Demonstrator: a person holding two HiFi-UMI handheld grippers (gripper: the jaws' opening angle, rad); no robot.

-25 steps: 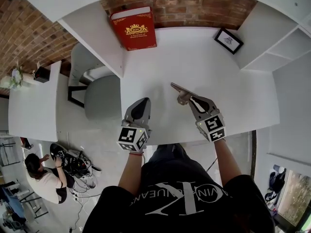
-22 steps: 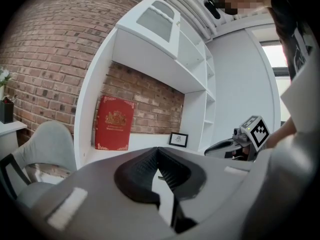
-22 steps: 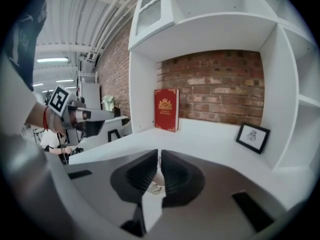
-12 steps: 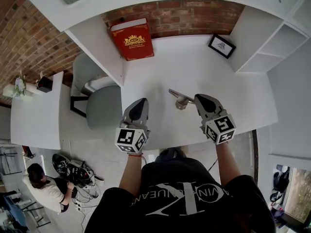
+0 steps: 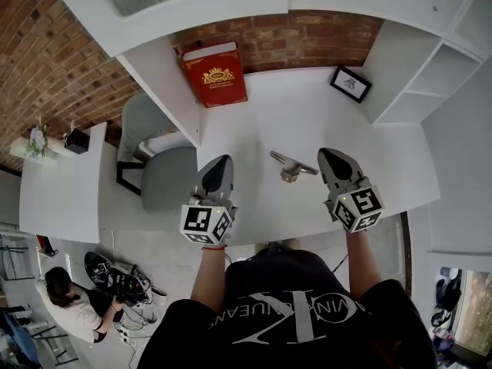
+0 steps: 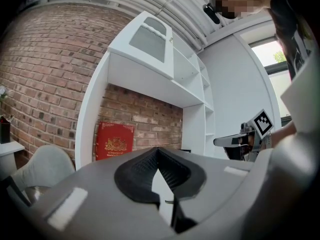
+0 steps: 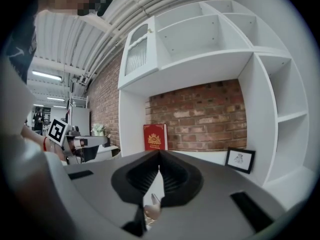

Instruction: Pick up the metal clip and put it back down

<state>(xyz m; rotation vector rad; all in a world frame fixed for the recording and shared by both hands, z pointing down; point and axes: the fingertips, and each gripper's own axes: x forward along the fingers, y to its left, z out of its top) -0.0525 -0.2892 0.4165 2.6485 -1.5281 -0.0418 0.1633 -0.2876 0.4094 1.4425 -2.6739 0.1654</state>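
Desk (image 5: 307, 121): white, spread across the centre of the head view and backed by a brick wall.
Chair (image 5: 165, 171): grey, seen left of centre, just beside the desk's left edge.
Book (image 5: 215, 74): red, stood against the brick at upper centre.
Left gripper (image 5: 221, 162): held over the desk's near edge, lower left of centre; its jaws are pressed together with nothing between them.
Right gripper (image 5: 329, 156): held right of centre; its jaws are closed on nothing.
Frame (image 5: 350, 84): small and black, propped at upper right.
Clip (image 5: 292, 166): laid on the desk at centre, between the two grippers, nearer the right one, touched by neither.
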